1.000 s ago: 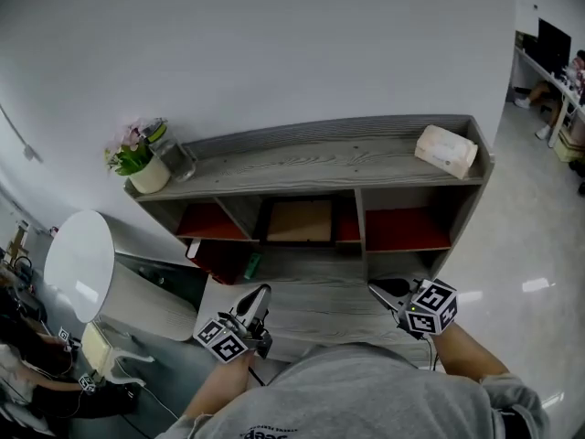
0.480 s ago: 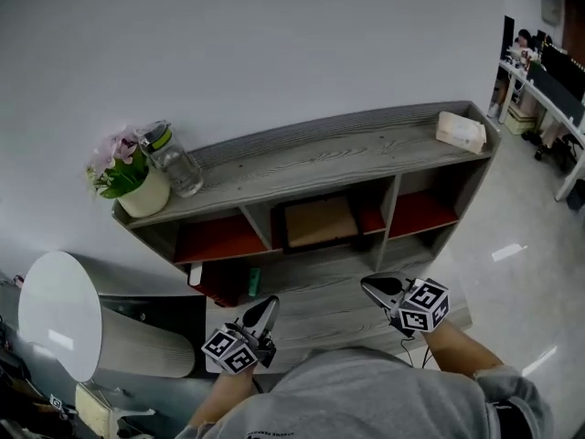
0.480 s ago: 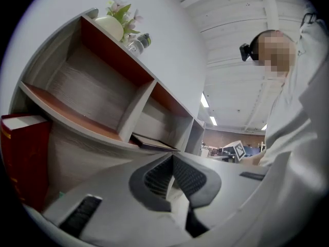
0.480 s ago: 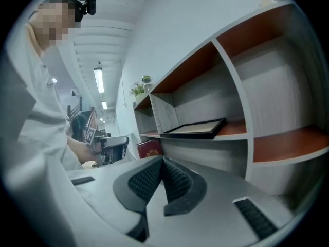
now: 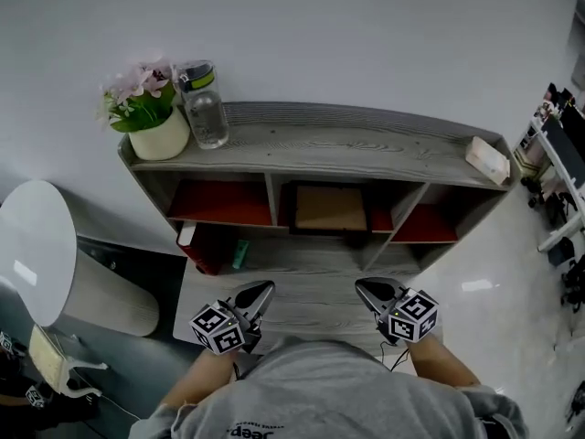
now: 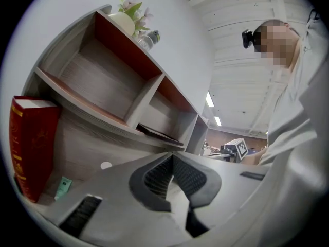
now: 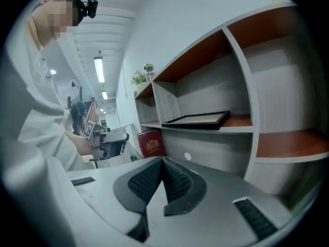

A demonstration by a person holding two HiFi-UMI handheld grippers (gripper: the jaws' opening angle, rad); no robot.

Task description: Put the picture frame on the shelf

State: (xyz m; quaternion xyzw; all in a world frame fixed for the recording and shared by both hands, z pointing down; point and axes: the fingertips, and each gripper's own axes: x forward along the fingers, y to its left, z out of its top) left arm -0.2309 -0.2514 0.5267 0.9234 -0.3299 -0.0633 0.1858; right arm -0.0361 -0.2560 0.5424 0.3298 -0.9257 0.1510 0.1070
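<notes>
Picture frame (image 5: 331,208) flat in shelf (image 5: 347,144) middle compartment; flowerpot (image 5: 160,135), bottle (image 5: 206,108) on top left; book (image 5: 206,252) lower left.

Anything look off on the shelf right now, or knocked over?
Nothing spilled or broken. Only note: the picture frame lies flat in the middle compartment of the shelf rather than standing. The red book stands upright, a small green item lying beside it. The left gripper and right gripper are shut and empty.

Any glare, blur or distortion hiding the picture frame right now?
Head view: even light, sharp, glare only on the floor; the picture frame shows plainly. Both gripper views: fisheye bends the shelf, corners black.
</notes>
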